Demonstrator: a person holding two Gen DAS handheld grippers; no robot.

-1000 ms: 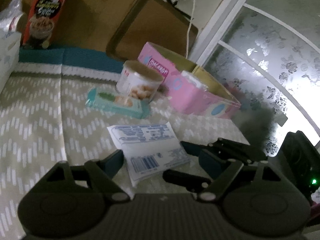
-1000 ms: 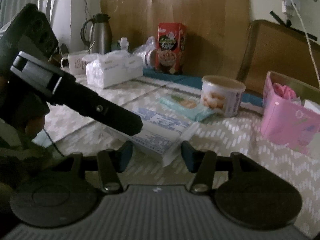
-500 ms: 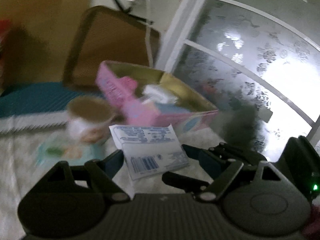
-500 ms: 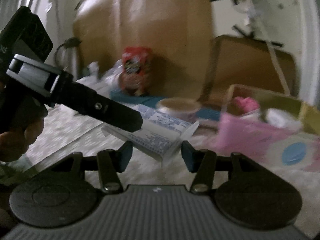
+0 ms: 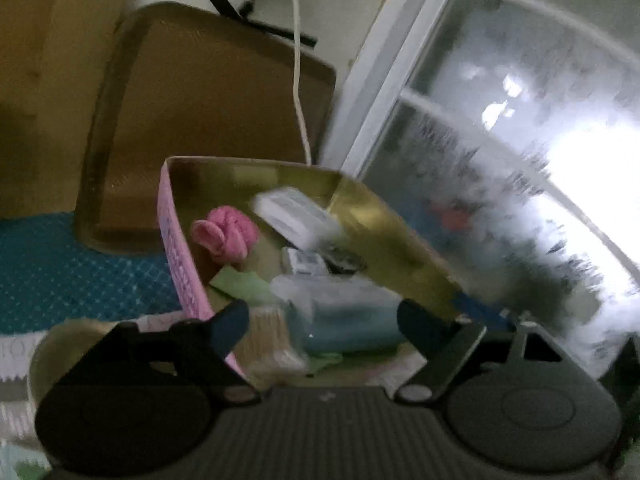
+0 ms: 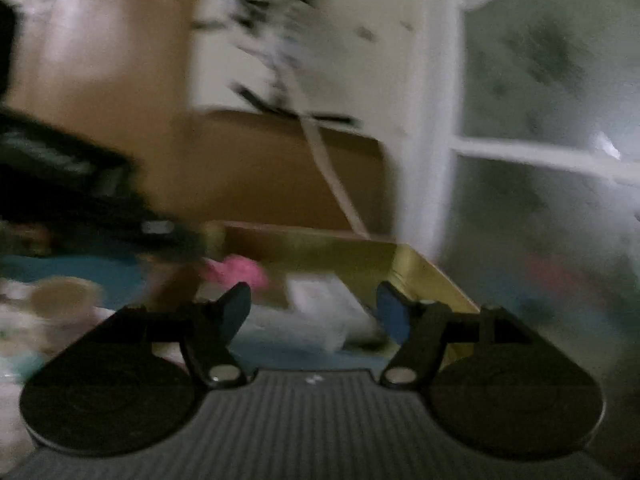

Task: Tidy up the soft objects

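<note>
The pink box [image 5: 176, 256] with a gold inside stands open just ahead of my left gripper [image 5: 324, 320], whose fingers are spread wide. Between and just beyond them lies a blurred white and blue soft pack [image 5: 344, 312], inside the box. A pink rolled cloth [image 5: 224, 234], a white pack [image 5: 292, 212] and a green piece [image 5: 240, 284] also lie in the box. My right gripper [image 6: 314, 312] is open and empty over the same box [image 6: 424, 276], where a white pack [image 6: 324, 304] and the pink cloth [image 6: 236, 270] show, all blurred.
A brown chair back [image 5: 200, 120] stands behind the box, with a white cable [image 5: 298, 80] hanging in front of it. A frosted window [image 5: 520, 160] is to the right. A round tin [image 5: 68, 344] sits at the left on the patterned cloth. The left gripper's body [image 6: 72, 184] shows dark at the left.
Both grippers carried the white pack up and over to the pink box. Both jaws have opened wider and the pack is no longer held; it seems to lie in the box.
</note>
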